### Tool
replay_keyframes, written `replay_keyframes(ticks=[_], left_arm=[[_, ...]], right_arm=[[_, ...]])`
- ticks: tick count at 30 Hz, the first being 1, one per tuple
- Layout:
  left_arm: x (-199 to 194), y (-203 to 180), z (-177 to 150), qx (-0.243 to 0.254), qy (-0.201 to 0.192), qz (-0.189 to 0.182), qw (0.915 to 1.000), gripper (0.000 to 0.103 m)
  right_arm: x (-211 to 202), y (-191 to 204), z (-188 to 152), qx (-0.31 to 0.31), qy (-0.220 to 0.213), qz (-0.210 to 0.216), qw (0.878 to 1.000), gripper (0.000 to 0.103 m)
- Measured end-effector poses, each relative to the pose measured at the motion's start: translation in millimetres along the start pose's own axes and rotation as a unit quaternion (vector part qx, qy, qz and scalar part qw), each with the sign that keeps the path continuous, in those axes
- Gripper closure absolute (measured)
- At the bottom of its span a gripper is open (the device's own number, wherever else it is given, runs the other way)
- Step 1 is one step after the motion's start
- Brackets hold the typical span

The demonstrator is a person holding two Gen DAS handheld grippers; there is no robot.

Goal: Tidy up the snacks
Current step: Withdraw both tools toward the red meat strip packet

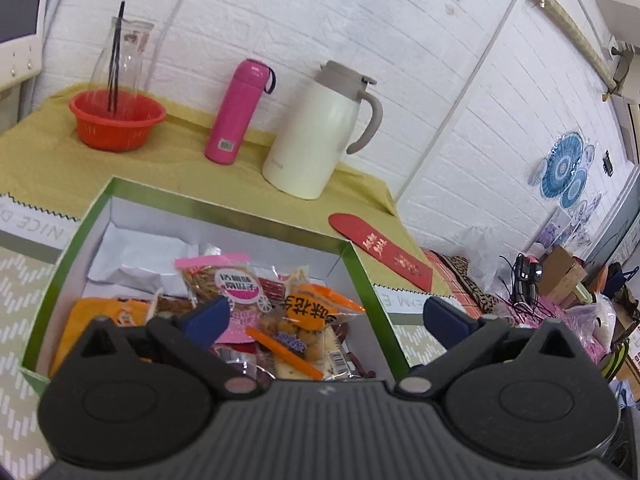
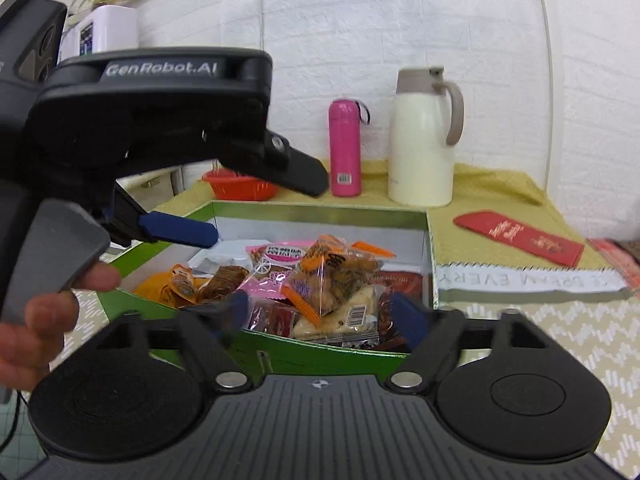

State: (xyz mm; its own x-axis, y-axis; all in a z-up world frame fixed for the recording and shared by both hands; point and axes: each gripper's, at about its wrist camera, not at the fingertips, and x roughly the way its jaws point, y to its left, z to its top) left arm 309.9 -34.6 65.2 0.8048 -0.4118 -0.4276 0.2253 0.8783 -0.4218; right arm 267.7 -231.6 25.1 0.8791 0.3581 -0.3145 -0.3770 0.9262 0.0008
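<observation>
Gaping wide with nothing between their blue pads, the left gripper (image 1: pixel 326 318) and right gripper (image 2: pixel 324 312) hover at the near edge of the green-walled cardboard box (image 2: pixel 320 354). Inside it lies a heap of wrapped snacks (image 2: pixel 320 280), pink, orange and clear packets. Beyond the box, on the yellow cloth, stand a pink flask (image 1: pixel 236 112) and, right of it, a cream jug (image 1: pixel 316 132).

Green box (image 1: pixel 360 276): 1
Snack packets (image 1: pixel 304 320) in box: several, heaped and overlapping, exact count unclear
Pink bottle (image 1: pixel 236 112): 1
White jug (image 1: pixel 316 132): 1
Orange-red basket (image 1: pixel 116 120): 1
Glass carafe (image 1: pixel 124 56): 1
Red envelope (image 1: pixel 380 252): 1
Hand-held gripper: 2, left (image 1: pixel 326 316) and right (image 2: pixel 326 316)
</observation>
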Motion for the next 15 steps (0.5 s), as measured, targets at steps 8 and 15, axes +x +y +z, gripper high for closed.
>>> replay_keyframes(ticks=[8, 15], left_arm=[[-52.1, -16.8, -27.0, 0.059, -0.013, 0.044, 0.9972, 0.000], [-96.7, -16.9, -63.3, 0.059, -0.016, 0.075, 0.9954, 0.000]], right_arm=[[-39.5, 21.9, -11.5, -0.019, 0.023, -0.016, 0.999, 0.000], [-68.9, 27.7, -32.1, 0.008, 0.056, -0.022, 0.998, 0.000]])
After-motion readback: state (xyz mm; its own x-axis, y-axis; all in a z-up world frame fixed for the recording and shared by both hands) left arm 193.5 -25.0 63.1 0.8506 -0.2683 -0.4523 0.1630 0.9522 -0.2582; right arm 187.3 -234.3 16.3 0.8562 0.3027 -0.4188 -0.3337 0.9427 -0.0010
